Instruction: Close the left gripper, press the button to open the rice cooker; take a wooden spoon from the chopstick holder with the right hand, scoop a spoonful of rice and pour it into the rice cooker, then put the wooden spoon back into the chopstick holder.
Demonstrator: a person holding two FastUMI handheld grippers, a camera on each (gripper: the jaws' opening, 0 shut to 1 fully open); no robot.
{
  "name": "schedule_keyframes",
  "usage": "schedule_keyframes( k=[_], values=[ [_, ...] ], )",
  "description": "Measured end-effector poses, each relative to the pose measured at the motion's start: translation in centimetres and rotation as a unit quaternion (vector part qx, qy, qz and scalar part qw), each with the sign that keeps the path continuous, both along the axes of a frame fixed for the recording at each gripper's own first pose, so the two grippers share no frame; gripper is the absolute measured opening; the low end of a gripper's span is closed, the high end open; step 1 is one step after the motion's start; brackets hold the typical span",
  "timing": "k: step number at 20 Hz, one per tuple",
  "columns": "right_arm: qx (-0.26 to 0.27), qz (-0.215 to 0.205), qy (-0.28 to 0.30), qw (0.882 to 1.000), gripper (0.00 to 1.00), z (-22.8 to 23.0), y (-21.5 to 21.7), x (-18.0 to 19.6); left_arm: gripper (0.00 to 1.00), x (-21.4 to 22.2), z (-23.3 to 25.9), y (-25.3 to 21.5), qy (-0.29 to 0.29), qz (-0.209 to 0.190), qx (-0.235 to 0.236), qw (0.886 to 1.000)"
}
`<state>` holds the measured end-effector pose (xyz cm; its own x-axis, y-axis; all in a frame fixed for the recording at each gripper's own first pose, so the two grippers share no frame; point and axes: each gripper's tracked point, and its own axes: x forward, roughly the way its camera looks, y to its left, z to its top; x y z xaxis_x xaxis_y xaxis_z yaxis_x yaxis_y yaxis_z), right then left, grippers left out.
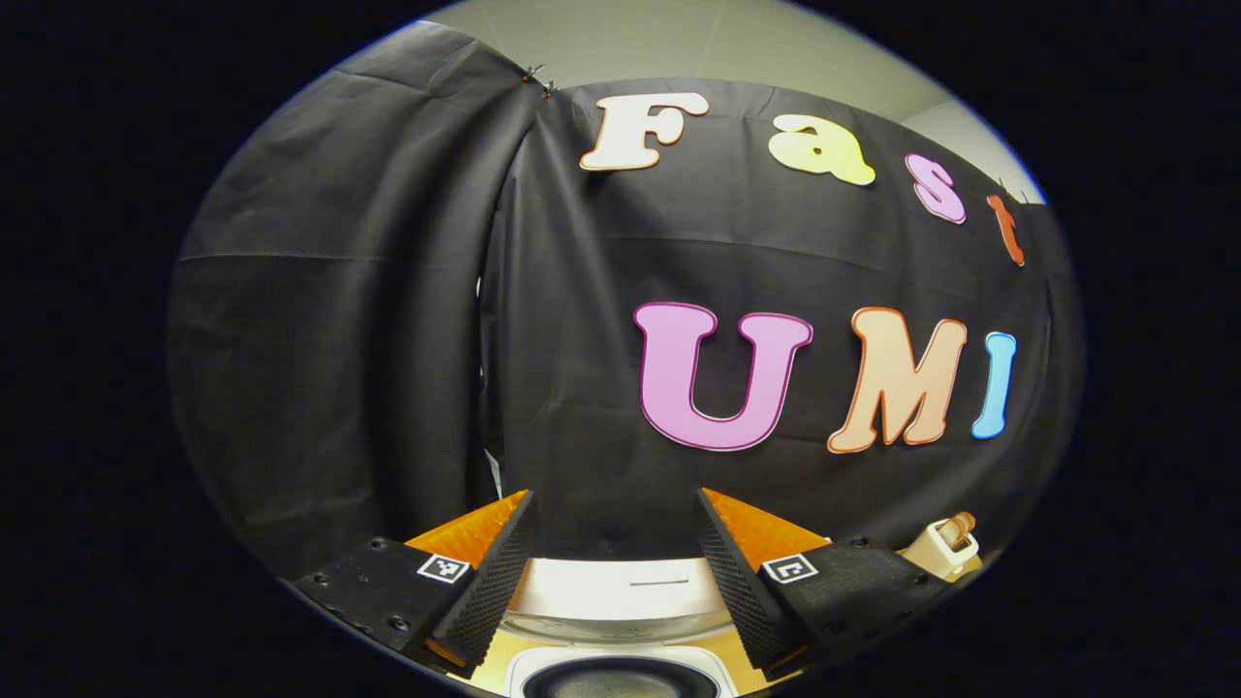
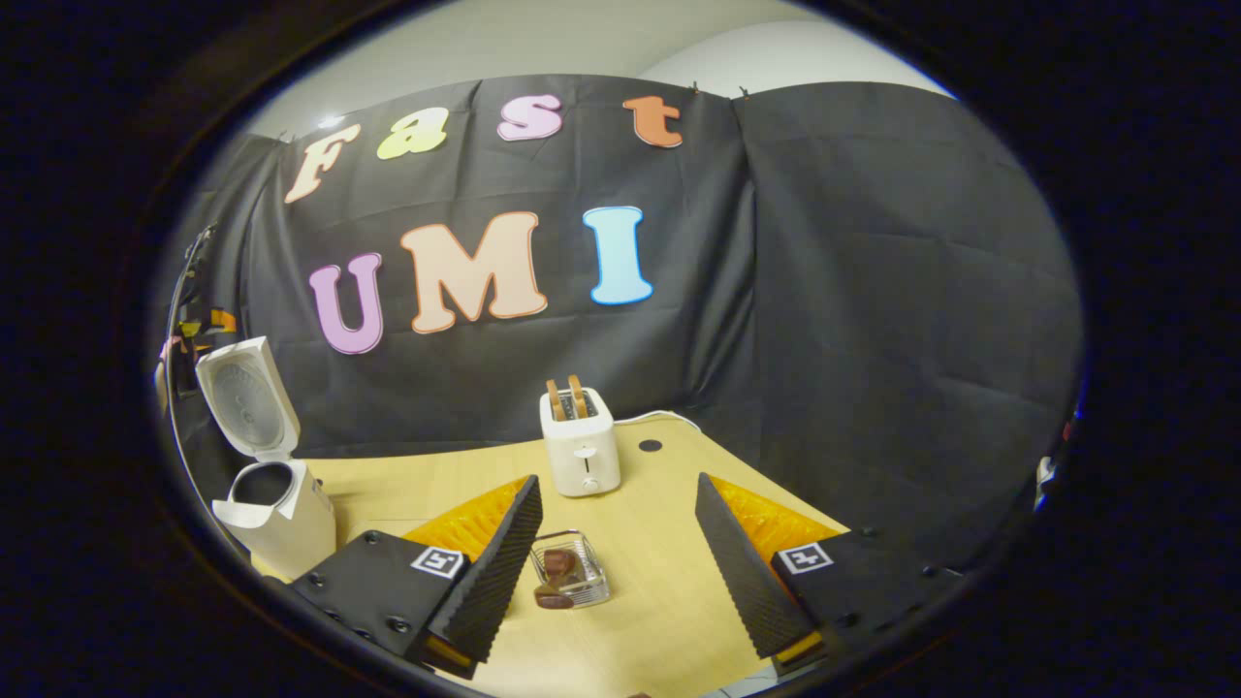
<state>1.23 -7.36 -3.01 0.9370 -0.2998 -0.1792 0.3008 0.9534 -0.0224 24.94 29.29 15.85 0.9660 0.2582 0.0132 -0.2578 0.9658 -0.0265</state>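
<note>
With the rice cooker (image 2: 267,485) already standing lid-up at the bench's (image 2: 669,591) far left, I'm holding both hand-held grippers, left (image 1: 614,572) and right (image 2: 615,562), wide open and empty; I'm hunting the wooden spoon next, approaching slowly.

Rice cooker (image 2: 276,519) smooth white plastic, semi-gloss, toaster (image 2: 580,454) same white plastic, table (image 2: 659,543) pale wood laminate, matt, clear glass-like dish (image 2: 570,570), booth wall (image 2: 853,320) matt black creased cloth, finger pads (image 2: 494,567) ribbed, rubbery.
</note>
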Motion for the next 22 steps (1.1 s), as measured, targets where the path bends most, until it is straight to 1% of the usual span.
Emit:
schedule_keyframes(
  k=[2, 3, 4, 5, 12, 15, 16, 17, 18, 19, 20, 22],
  values=[
    [-0.004, -0.006, 0.006, 1.000, 1.00, -0.5, -0.4, -0.5, 0.93, 0.5, -1.0, 0.1, 0.015, 0.006, -0.006, 1.000],
    [-0.006, -0.009, 0.010, 1.000, 1.00, -0.7, -0.6, -0.7, 0.91, 0.6, -0.9, 0.1, 0.013, 0.009, -0.002, 1.000],
    [-0.008, -0.010, 0.013, 1.000, 1.00, -0.9, -0.6, -0.7, 0.93, 0.6, -0.8, 0.0, 0.010, 0.008, -0.006, 1.000],
    [-0.009, -0.010, 0.015, 1.000, 1.00, -1.0, -0.7, -0.8, 0.94, 0.5, -0.8, -0.3, 0.012, 0.007, -0.010, 1.000],
    [0.003, 0.001, 0.005, 1.000, 1.00, -0.5, -0.2, 0.0, 0.93, -0.1, -1.7, -0.9, 0.025, 0.010, 0.021, 0.999],
    [0.002, 0.006, 0.003, 1.000, 1.00, -0.4, -0.1, 0.3, 0.94, -1.8, -2.3, -1.4, 0.019, 0.009, 0.031, 0.999],
    [0.004, 0.008, 0.002, 1.000, 1.00, -0.2, 0.0, 0.4, 0.89, -2.6, -2.5, -1.5, 0.016, 0.008, 0.035, 0.999],
    [0.005, 0.010, 0.000, 1.000, 1.00, -0.2, 0.1, 0.5, 0.93, -3.3, -2.6, -1.6, 0.013, 0.008, 0.035, 0.999],
    [0.005, 0.012, -0.001, 1.000, 1.00, -0.2, 0.1, 0.5, 0.89, -3.8, -2.8, -1.8, 0.012, 0.007, 0.035, 0.999],
    [0.006, 0.013, -0.002, 1.000, 1.00, -0.2, 0.2, 0.6, 0.98, -4.4, -3.1, -2.1, 0.010, 0.006, 0.035, 0.999],
    [0.008, 0.015, -0.003, 1.000, 1.00, -0.2, 0.2, 0.6, 0.93, -4.6, -3.2, -2.2, 0.011, 0.006, 0.035, 0.999],
    [0.011, 0.017, -0.003, 1.000, 1.00, -0.3, 0.3, 0.6, 0.93, -5.8, -3.8, -2.7, 0.011, 0.004, 0.036, 0.999]
  ],
)
